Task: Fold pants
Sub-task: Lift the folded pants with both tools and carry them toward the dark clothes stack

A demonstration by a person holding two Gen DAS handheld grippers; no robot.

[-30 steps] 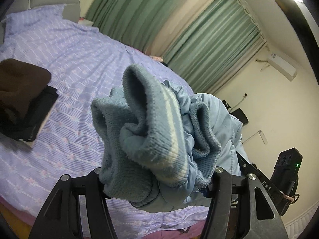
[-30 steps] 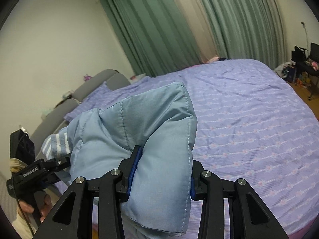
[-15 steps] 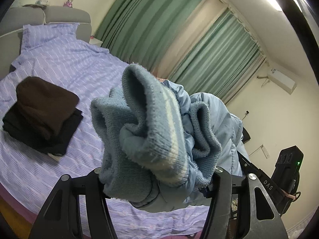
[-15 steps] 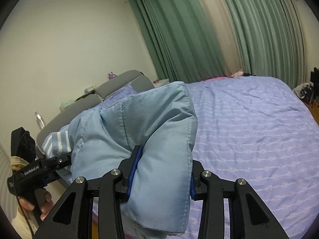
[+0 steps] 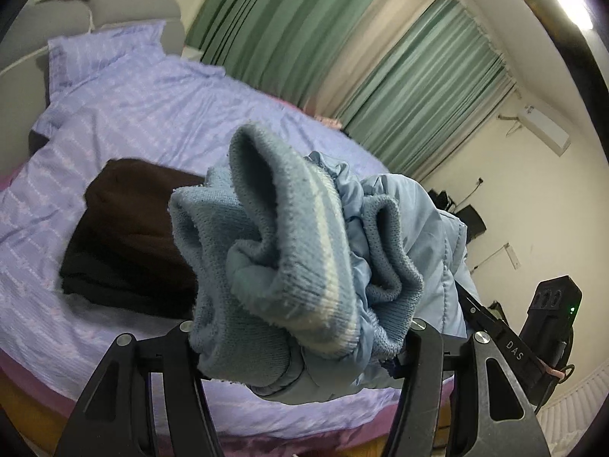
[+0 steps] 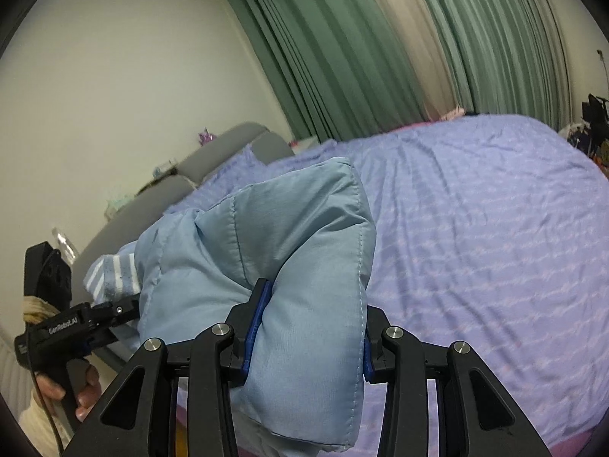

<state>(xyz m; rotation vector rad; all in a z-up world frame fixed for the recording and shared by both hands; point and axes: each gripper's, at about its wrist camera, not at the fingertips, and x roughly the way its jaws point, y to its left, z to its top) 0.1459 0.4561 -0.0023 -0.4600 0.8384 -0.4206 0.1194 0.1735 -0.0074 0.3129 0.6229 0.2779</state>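
Pants (image 5: 304,259) look already folded into a thick bundle, carried in the air above the bed (image 5: 125,114). Left gripper (image 5: 300,335) is clamped on the ribbed end, right gripper (image 6: 304,327) on the padded end. Left to do: prob. set it down, maybe by the dark clothes pile (image 5: 129,236) at 9 o'clock. The bundle's underside and fold count are hidden, and the bed edge is cut off.
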